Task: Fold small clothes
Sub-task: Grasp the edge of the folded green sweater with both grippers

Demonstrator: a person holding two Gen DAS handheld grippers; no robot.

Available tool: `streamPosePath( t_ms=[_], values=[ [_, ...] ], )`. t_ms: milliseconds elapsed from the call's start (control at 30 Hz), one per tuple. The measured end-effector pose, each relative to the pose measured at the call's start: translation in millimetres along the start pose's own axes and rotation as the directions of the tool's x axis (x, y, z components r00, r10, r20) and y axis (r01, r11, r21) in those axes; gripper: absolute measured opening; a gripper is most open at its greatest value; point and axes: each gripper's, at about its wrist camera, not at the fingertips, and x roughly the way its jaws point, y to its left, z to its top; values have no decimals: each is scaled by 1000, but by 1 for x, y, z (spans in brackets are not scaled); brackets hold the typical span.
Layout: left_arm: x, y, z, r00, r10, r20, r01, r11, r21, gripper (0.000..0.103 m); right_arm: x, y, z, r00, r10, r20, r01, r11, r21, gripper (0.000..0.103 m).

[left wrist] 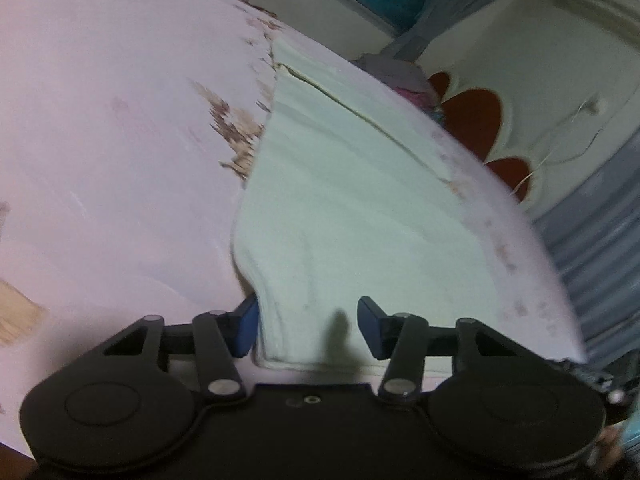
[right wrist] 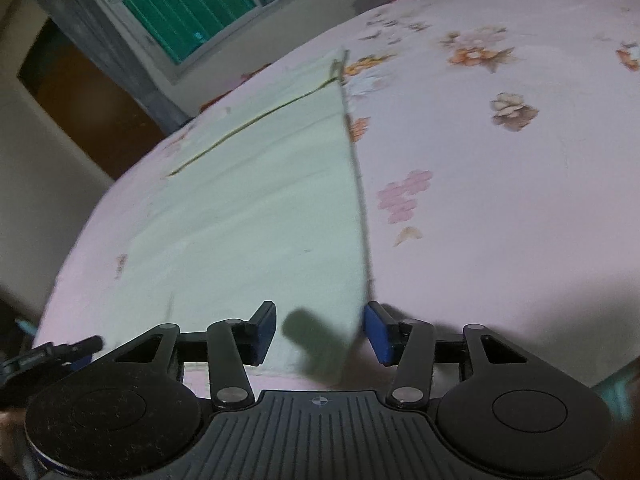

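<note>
Black linkage arms and round pivot housings fill the bottom of both views. The left gripper has its blue-padded fingers spread apart, straddling the near left corner of the cloth without clamping it; the left pad sits just beside the cloth's rolled edge. The right gripper is likewise spread wide, its pads either side of the near right corner, with nothing pinched between them.

Largest in view is the bed, covered in a smooth pale pink sheet printed with scattered orange, brown and pink flowers; it runs from 6 o'clock out to 12 and 3 o'clock in the right wrist view. Beyond its far edge, at 11 o'clock, is a window with green glass and a pale frame, beside grey curtain folds and a brown door opening. In the left wrist view a cream headboard with red scalloped cut-outs stands at 2 o'clock.

On the sheet lies the pale green cloth, soft, slightly rippled, folded flat into a long panel. Its long axis runs away from the grippers toward 12 o'clock, the near end broad, the far end narrowing in the fisheye. A thin dark seam crosses it diagonally near the far end.
</note>
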Motion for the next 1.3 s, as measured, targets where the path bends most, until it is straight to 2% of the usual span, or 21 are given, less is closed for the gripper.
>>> streamPosePath(
  t_ms=[67, 133, 233, 333, 467, 533, 600, 667, 800, 933, 1000, 1033, 1067, 1100, 1167, 1200, 1267, 1300],
  values=[
    [3, 5, -1, 998, -56, 6, 56, 997, -46, 49, 1, -5, 1, 998, 55, 2, -55, 997, 46, 49],
    [8, 10, 2, 996, -90, 16, 91, 993, -71, 49, 3, -8, 4, 998, 67, 17, -68, 994, 80, 48],
    [15, 18, 9, 994, -104, 32, 107, 986, -129, 49, 9, -21, 16, 996, 87, 27, -90, 985, 149, 43],
    [18, 19, 17, 995, -80, 55, 86, 988, -126, 49, 17, -32, 23, 994, 108, 30, -112, 971, 212, 40],
    [19, 22, 20, 995, -87, 38, 91, 988, -122, 48, 19, -31, 24, 991, 133, 6, -132, 973, 188, 40],
    [20, 21, 15, 993, -115, 11, 116, 986, -119, 44, 17, -29, 22, 988, 155, -12, -151, 975, 163, 39],
    [21, 18, 11, 994, -106, -6, 105, 990, -93, 41, 16, -29, 21, 986, 165, -17, -161, 975, 152, 39],
    [24, 18, 13, 995, -104, -3, 103, 989, -108, 37, 16, -33, 25, 990, 144, 3, -142, 977, 160, 33],
    [28, 21, 19, 996, -90, 1, 89, 988, -126, 29, 25, -43, 40, 991, 131, 36, -136, 972, 190, 32],
    [26, 20, 15, 996, -85, 2, 84, 988, -133, 27, 35, -45, 41, 985, 174, -7, -170, 967, 190, 32],
    [22, 22, 10, 996, -92, 2, 92, 987, -129, 27, 32, -43, 35, 976, 215, -37, -205, 962, 179, 26],
    [21, 23, 9, 996, -93, 3, 93, 987, -128, 27, 30, -39, 30, 973, 226, -52, -216, 964, 156, 12],
    [20, 25, 8, 996, -93, 5, 93, 987, -131, 27, 28, -36, 26, 971, 230, -61, -221, 966, 134, 8],
    [20, 27, 8, 996, -91, 8, 92, 986, -140, 23, 26, -35, 23, 971, 232, -59, -223, 967, 120, 8],
    [21, 28, 10, 998, -69, 14, 70, 986, -150, 5, 23, -33, 18, 972, 233, -33, -228, 966, 122, 4],
    [18, 26, 11, 998, -56, 34, 60, 988, -143, 4, 23, -33, 19, 973, 230, -20, -226, 966, 130, 4],
    [7, 21, 12, 992, -79, 95, 92, 987, -133, 4, 15, -30, 22, 975, 220, 23, -222, 967, 124, 3],
    [4, 18, 12, 992, -65, 110, 78, 990, -121, 4, 9, -28, 24, 972, 229, 50, -234, 965, 118, 3]
  ],
)
